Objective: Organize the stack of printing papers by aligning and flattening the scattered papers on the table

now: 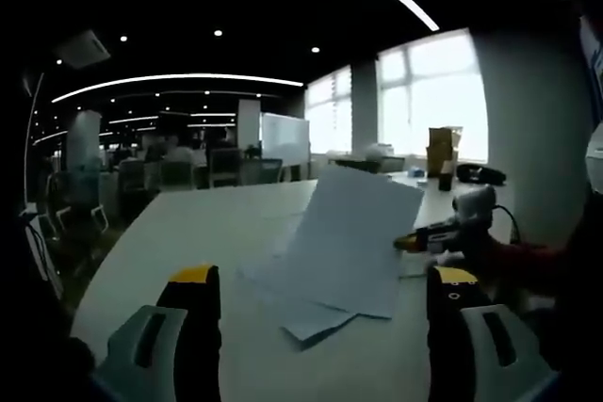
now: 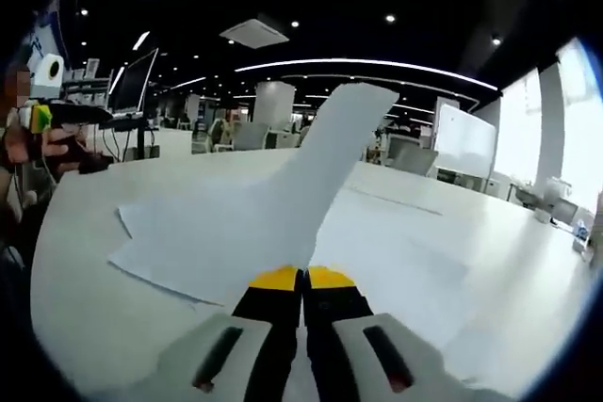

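Office table (image 1: 188, 223): papers (image 1: 320, 313) lie scattered ahead of left gripper (image 1: 325, 303), jaws apart, empty. Right gripper (image 2: 301, 280) pinches one sheet (image 2: 320, 167), lifted edge-up, nearer the pile.

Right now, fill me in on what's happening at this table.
A person is tidying loose papers on a white table. The right gripper is shut on a sheet, lifting it off the pile. The left gripper is open, hovering short of the papers.
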`<state>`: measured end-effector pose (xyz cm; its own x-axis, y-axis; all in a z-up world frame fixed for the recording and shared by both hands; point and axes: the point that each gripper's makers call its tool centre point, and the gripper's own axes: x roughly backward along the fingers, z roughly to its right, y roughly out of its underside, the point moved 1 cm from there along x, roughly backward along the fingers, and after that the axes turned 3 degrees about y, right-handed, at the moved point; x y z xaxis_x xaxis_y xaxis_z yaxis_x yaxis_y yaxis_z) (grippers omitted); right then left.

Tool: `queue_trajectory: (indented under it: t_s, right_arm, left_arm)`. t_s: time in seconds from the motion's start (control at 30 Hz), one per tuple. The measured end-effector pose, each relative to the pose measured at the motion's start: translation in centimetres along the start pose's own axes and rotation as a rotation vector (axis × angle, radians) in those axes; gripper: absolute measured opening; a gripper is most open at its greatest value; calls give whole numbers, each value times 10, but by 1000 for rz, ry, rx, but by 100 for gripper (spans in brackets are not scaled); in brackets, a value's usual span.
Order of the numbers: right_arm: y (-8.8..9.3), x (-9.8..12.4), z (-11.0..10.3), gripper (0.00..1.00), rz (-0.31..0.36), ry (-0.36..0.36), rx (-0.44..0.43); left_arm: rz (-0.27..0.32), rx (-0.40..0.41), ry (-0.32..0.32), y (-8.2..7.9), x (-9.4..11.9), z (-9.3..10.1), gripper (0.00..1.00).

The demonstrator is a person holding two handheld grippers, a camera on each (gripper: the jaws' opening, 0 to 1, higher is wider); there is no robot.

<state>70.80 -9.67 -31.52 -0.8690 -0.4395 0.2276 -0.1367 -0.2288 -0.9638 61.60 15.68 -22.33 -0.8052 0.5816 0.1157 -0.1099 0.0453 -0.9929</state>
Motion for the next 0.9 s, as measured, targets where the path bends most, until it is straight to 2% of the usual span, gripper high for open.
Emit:
queue_trajectory:
  t_s: [0.23,0.33,0.5,0.73,0.9]
  right_arm:
    - [-15,4,-4,0,72,8,5]
    - [-26,8,-5,0,124,19,43]
    - [-34,12,-8,0,172,19,69]
    - [-41,15,-7,0,206,21,81]
    - [-46,17,-4,0,203,50,141]
  left_arm:
    - [-6,-7,-6,-2,1,-1,93]
    - [-2,-11,-10,-5,2,-2,93]
    - [2,-13,-17,-6,3,-4,93]
    - [-4,-12,-16,-4,3,-3,93]
    - [-1,-16,-18,-6,4,-3,93]
